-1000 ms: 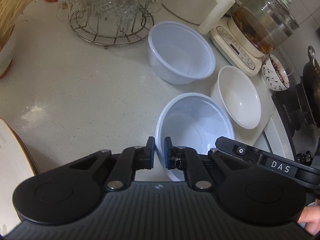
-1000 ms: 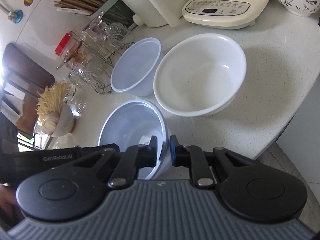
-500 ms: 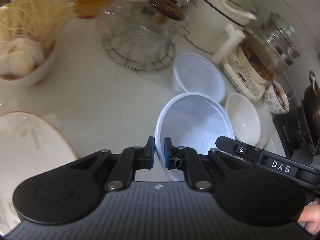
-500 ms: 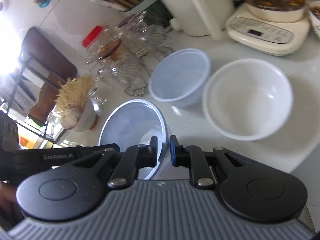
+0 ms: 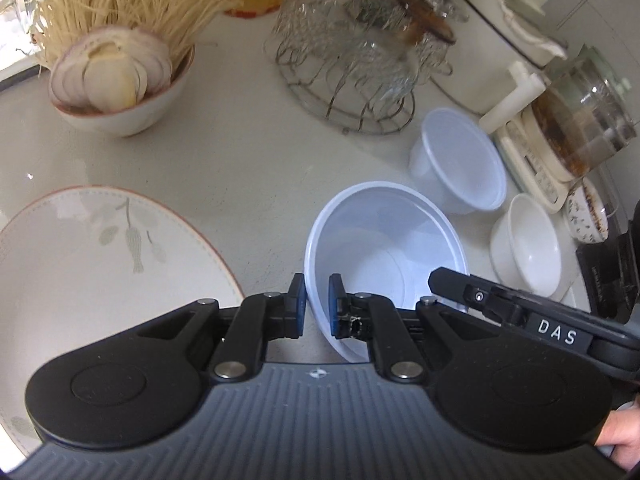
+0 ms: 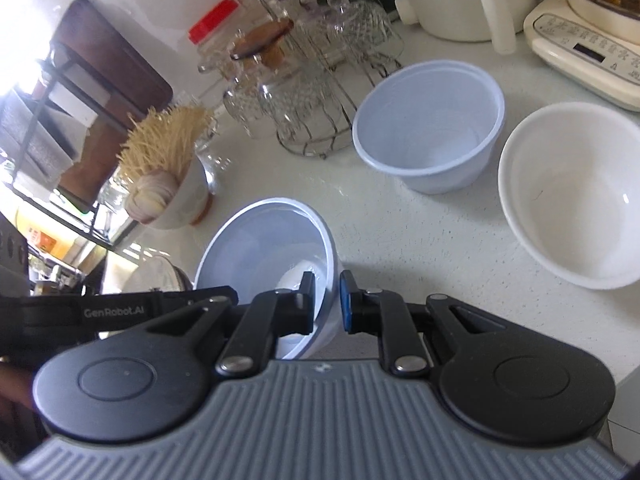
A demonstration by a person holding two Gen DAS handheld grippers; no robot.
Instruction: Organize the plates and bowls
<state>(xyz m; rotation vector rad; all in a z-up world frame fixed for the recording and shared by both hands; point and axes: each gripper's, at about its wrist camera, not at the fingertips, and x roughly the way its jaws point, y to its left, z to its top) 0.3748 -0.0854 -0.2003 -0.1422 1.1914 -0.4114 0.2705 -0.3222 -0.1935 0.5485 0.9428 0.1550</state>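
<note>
A pale blue plastic bowl [image 5: 384, 248] hangs above the counter, pinched at opposite sides of its rim by both grippers. My left gripper [image 5: 316, 300] is shut on its left rim. My right gripper [image 6: 326, 300] is shut on the right rim of the same bowl [image 6: 264, 248]. A second blue plastic bowl [image 5: 460, 160] [image 6: 430, 124] stands on the counter by the glass rack. Beside it sits a white ceramic bowl [image 5: 528, 244] [image 6: 568, 188]. A large white plate [image 5: 100, 264] with a flower print lies at the lower left in the left wrist view.
A wire rack of upturned glasses [image 5: 360, 52] [image 6: 296, 92] stands behind the bowls. A bowl of noodles and sliced onion [image 5: 116, 72] [image 6: 168, 184] sits to the left. A white jug [image 5: 516, 32], a glass kettle on its base [image 5: 576, 120] and a patterned bowl [image 5: 588, 212] line the right.
Both grippers have carried the blue bowl leftward along the counter, away from the other two bowls. The large plate and the noodle bowl have come into view.
</note>
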